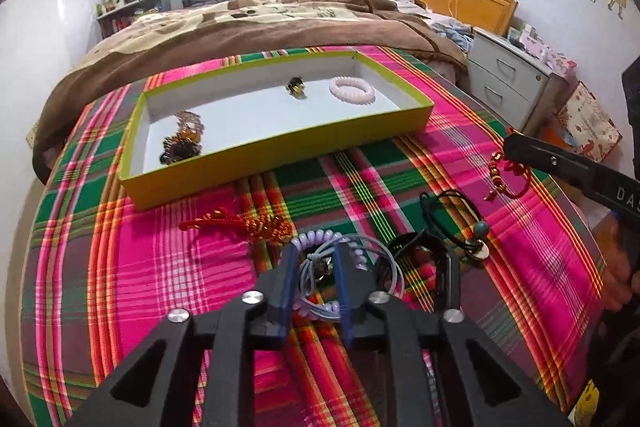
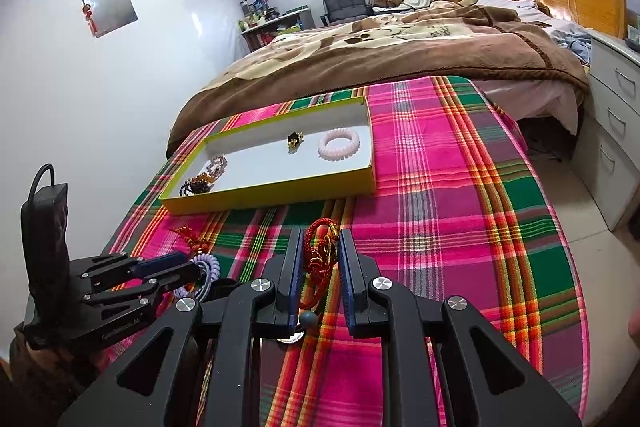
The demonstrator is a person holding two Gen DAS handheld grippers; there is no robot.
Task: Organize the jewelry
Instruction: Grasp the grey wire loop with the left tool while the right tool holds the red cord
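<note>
Jaws: left gripper [image 1: 316, 267] angled down, clamped on lilac coil [image 1: 320, 239] | right gripper [image 2: 320, 259] clamped on red cord bracelet [image 2: 318, 251], lifted

Left gripper [image 1: 316, 267], right gripper [image 2: 320, 255]: jaws narrowed.

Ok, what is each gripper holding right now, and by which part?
The right gripper pinches the red cord bracelet by its knotted middle. The left gripper is closed on the grey hair tie over the purple coil.

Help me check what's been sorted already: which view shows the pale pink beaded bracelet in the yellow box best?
The left wrist view: the pale pink beaded bracelet appears larger there. The right wrist view shows it too, whole but smaller.
</note>
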